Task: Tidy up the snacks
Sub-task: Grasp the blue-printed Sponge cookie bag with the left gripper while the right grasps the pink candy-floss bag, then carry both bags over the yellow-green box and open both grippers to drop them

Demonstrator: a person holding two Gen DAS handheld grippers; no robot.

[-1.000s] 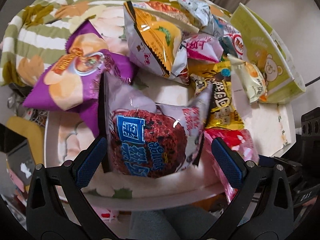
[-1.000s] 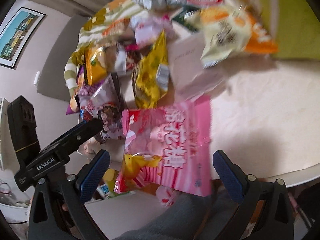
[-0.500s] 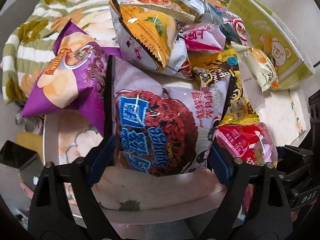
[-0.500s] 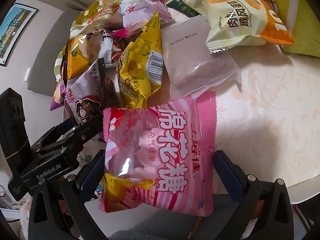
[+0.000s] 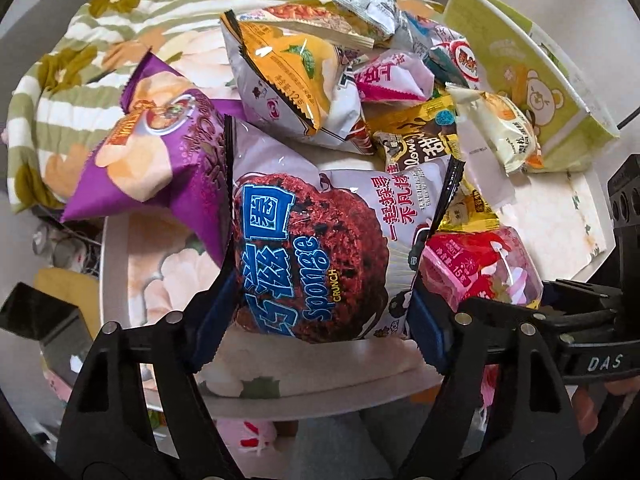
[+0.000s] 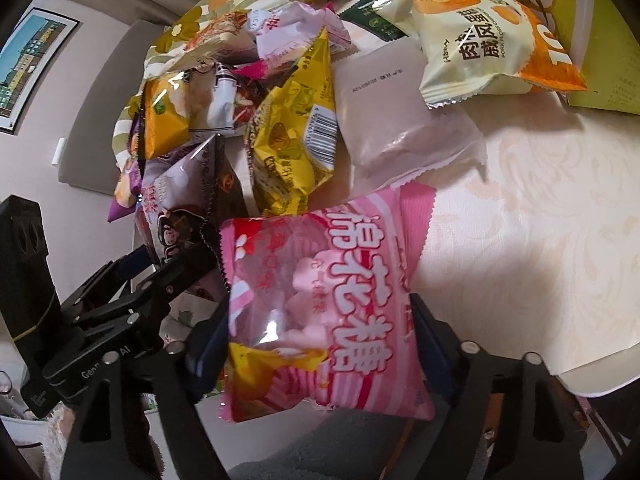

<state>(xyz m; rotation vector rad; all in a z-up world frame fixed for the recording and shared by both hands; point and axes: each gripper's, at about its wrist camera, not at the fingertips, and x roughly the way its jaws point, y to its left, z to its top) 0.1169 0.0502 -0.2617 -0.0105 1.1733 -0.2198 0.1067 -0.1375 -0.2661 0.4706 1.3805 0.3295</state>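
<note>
My left gripper point(image 5: 316, 320) is shut on the Sponge Crunch bag point(image 5: 316, 248), a pale bag with a dark red cake picture, at the table's near edge. My right gripper point(image 6: 316, 344) is shut on the pink marshmallow bag point(image 6: 320, 304), which also shows in the left wrist view point(image 5: 480, 268). The two bags lie side by side. The left gripper's body point(image 6: 120, 312) shows at the left of the right wrist view.
A pile of snack bags lies behind: a purple chip bag point(image 5: 148, 152), an orange-and-white bag point(image 5: 296, 80), a yellow bag point(image 6: 292, 140), a cream pork-floss bag point(image 6: 488, 40). A green bear box point(image 5: 532, 80) stands at the right. The round table's edge point(image 5: 300, 404) is near.
Both grippers moved forward around their bags and closed on them: the left on the Sponge Crunch bag, the right on the pink marshmallow bag.
</note>
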